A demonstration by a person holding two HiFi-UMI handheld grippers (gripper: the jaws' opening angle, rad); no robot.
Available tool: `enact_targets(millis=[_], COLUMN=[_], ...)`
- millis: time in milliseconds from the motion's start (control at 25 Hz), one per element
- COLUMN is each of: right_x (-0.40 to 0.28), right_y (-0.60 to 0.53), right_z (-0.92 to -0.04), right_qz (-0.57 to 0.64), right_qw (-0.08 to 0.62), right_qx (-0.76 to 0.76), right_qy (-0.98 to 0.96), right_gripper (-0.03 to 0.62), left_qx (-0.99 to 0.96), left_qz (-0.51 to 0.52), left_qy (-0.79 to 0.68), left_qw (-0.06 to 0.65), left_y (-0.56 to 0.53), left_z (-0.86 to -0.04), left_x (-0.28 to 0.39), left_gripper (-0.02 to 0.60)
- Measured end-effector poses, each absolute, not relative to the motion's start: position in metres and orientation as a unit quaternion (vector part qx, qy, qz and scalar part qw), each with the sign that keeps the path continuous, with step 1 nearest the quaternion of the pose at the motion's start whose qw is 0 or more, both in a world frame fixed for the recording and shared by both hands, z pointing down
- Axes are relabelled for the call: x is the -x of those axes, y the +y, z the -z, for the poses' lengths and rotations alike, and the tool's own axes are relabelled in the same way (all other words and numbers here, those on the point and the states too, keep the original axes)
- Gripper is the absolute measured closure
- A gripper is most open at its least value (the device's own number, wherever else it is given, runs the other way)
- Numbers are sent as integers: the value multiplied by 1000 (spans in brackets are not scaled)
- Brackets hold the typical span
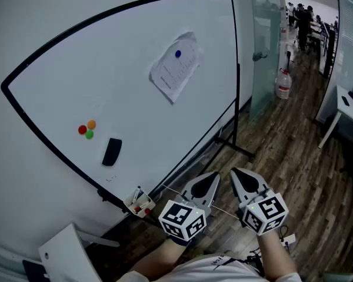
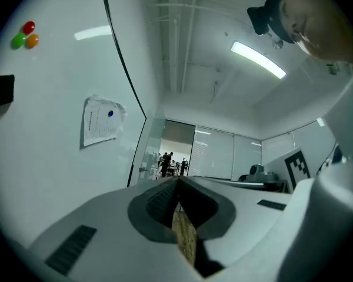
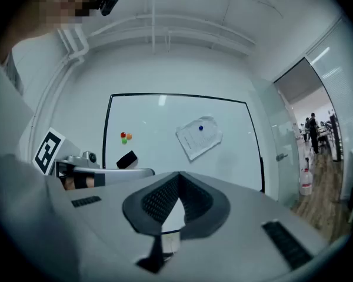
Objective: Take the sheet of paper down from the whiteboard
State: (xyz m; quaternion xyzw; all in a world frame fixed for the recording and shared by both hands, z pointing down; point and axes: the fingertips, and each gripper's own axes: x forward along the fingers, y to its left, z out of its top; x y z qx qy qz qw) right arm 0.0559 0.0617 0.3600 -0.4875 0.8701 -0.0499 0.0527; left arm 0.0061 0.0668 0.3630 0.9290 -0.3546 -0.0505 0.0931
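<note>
The fingers (image 2: pixel 157 203) of your left gripper (image 1: pixel 212 177) are pressed together with nothing between them. Those of your right gripper (image 1: pixel 236 175) are closed the same way, tips meeting and empty. You are holding both side by side, low and near your body over the wooden floor (image 1: pixel 282 157), pointing level toward the whiteboard (image 1: pixel 106 69). This looks like a resting pose with the job not yet begun, since neither gripper is anywhere close to the board.

The sheet of paper (image 1: pixel 175 68) is well apart from both grippers, high on the far right part of the board, close to its right edge. A single blue magnet (image 1: pixel 177 54) near the sheet's top pins it, which is probably why it hangs tilted, one corner pointing down and to the right. It is white with faint rows of print, too small to read. Its surface looks wrinkled, and its edges seem to lift a little off the board, so they may give your fingers something to pinch.

To the left and nearer you on the board sit three small round magnets (image 1: pixel 86 129), red, orange and green, touching one another, with a black eraser (image 1: pixel 112 151) just beside them. They are well away from the sheet, so they should not hinder the reach.
</note>
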Motion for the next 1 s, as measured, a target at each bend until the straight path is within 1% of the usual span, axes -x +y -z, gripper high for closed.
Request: enact_targets(millis=[440,1000], right_x=[-75,-121], right_y=[70,80], right_z=[-358,-359], right_qz=[61,57], right_qw=[74,88], right_qx=[474,464], right_qy=[875,880], right_gripper=[580,580], left_qx=[-923,-912], left_qz=[54,51], left_qy=[-369,-399], left_qw=[93,82], left_y=[69,66], left_z=[-364,-367], left_x=[-16,-42], left_gripper=[569,569])
